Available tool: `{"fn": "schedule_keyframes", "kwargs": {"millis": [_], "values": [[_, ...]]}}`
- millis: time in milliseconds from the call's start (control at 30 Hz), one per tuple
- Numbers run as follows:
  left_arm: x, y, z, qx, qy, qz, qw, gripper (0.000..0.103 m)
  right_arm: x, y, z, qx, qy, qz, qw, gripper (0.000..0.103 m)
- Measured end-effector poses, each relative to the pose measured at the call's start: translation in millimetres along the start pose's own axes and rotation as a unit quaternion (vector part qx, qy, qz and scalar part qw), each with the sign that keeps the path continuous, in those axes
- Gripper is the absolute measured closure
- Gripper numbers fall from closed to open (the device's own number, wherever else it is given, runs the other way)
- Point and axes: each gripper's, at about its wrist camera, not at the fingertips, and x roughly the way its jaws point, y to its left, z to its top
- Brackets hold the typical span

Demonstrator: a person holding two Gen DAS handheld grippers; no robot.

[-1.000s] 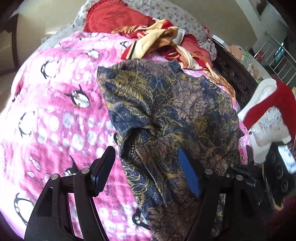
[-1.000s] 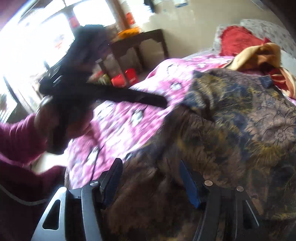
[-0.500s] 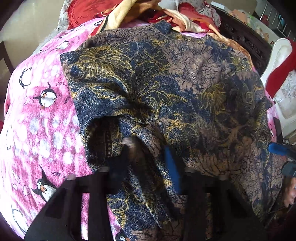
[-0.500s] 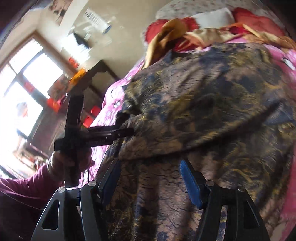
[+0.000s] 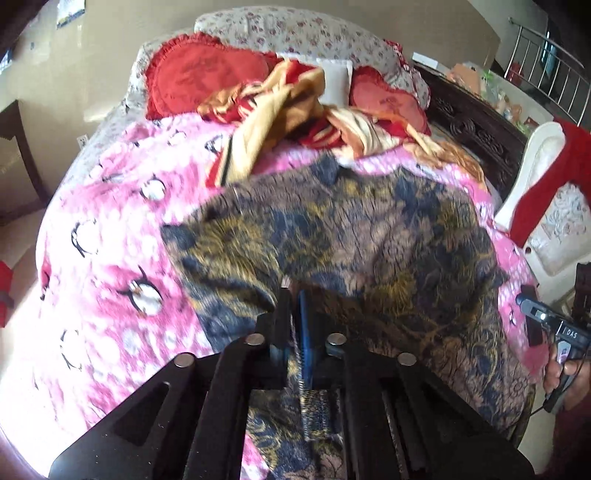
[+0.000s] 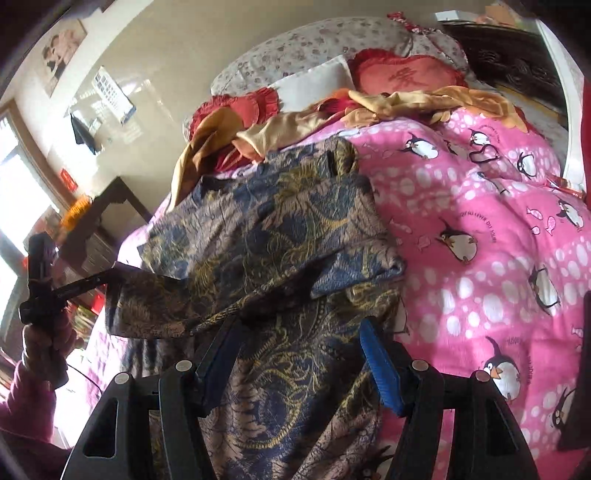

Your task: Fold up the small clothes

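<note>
The bed [image 5: 110,258] fills most of both views, and you see its pink blanket [image 6: 480,229] with penguins spread over it. At the far end lie red cushions [image 5: 207,81], a flowered pillow [image 5: 295,33] and a heap of gold and red cloth [image 5: 280,107].

On the blanket lies the patterned garment [image 5: 369,236], dark blue with gold and brown flowers. It lies toward the near edge of the bed, its far corner touching the cloth heap. In the right wrist view one part of it is folded over the rest, and a layer hangs toward the near edge.

Your left claw [image 5: 295,314] has just been closing, and now its jaws are pressed together on a fold of the garment (the cloth comes out between them and runs down under the claw body). In the right wrist view the same claw [image 6: 114,273] stands at the left, with the garment's corner drawn up to its tip and your hand [image 6: 48,347] around the handle.

Your right claw [image 6: 299,343] stands about half wide. The garment lies between its blue pads [image 6: 380,369] and under them, but the pads do not press on it. In the left wrist view this claw [image 5: 532,317] shows at the right edge, beside the garment's side.
</note>
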Motion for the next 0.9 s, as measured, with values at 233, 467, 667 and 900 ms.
{"fn": "schedule_keyframes", "kwargs": {"millis": [233,467,667,900], "values": [[-10.4,11.5,41.7,-0.005,-0.026,-0.001,0.9996,0.101,15.6,2.8,40.6,-0.052,-0.013,-0.055,0.997,0.039],[26.8,11.5,8.0,-0.033,0.075,-0.021,0.9964,0.082,19.9,9.0,47.8,-0.073,0.002,-0.036,0.997,0.039],[49.0,-0.7,-45.3,-0.011,0.131,0.048,0.9902,0.057,26.4,11.8,25.2,-0.058,0.025,-0.013,0.998,0.039],[75.9,-11.4,-59.2,-0.001,0.143,0.070,0.9872,0.057,31.9,5.4,19.3,0.002,0.025,0.024,0.999,0.039]]}}
